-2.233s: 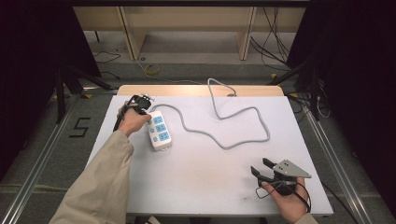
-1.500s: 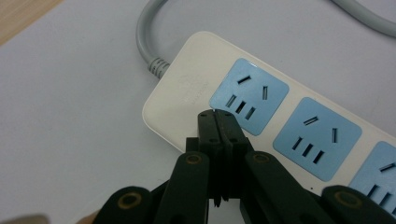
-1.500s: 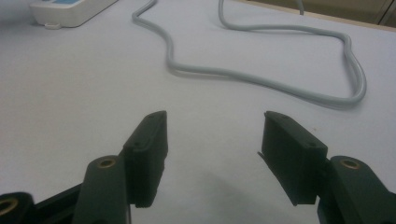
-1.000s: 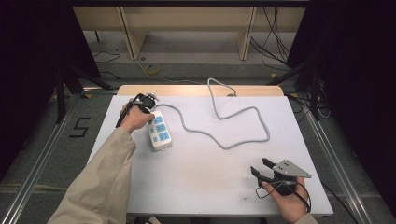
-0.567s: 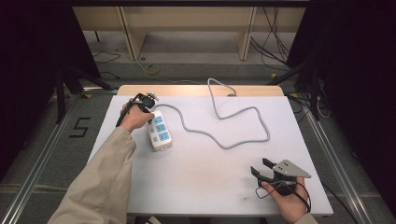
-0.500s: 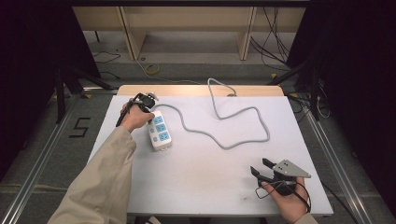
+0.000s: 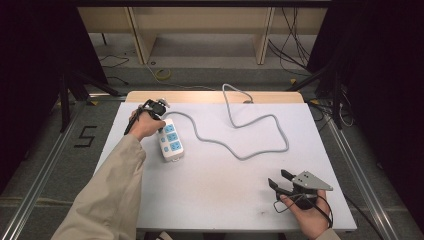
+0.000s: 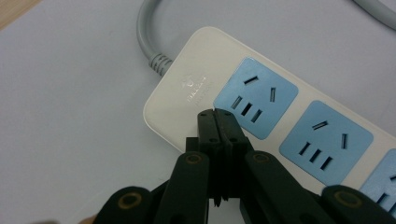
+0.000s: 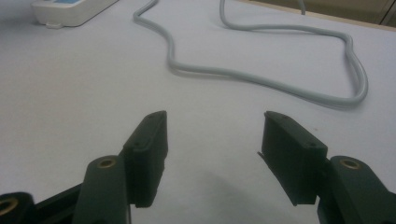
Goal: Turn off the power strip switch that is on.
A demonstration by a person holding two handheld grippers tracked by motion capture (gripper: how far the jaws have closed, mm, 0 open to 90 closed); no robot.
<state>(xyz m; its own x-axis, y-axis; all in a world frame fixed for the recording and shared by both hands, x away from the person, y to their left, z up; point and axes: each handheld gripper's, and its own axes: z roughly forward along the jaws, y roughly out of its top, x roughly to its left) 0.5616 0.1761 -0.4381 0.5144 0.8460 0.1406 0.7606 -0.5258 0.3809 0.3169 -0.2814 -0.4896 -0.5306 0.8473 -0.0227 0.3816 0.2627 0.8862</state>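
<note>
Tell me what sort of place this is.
Probably a lab or recording workspace, not a home: a bare white table ringed by black curtains, loose cables on the floor beyond it, and a floor mark "5" beside the metal rail.

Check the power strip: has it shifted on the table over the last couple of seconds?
No. The power strip lies at the same spot and angle near the table's left edge, with the left hand-held gripper at its cable end.

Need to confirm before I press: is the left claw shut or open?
Shut: the left claw has both jaws pressed together, empty, tips over the power strip.
</note>
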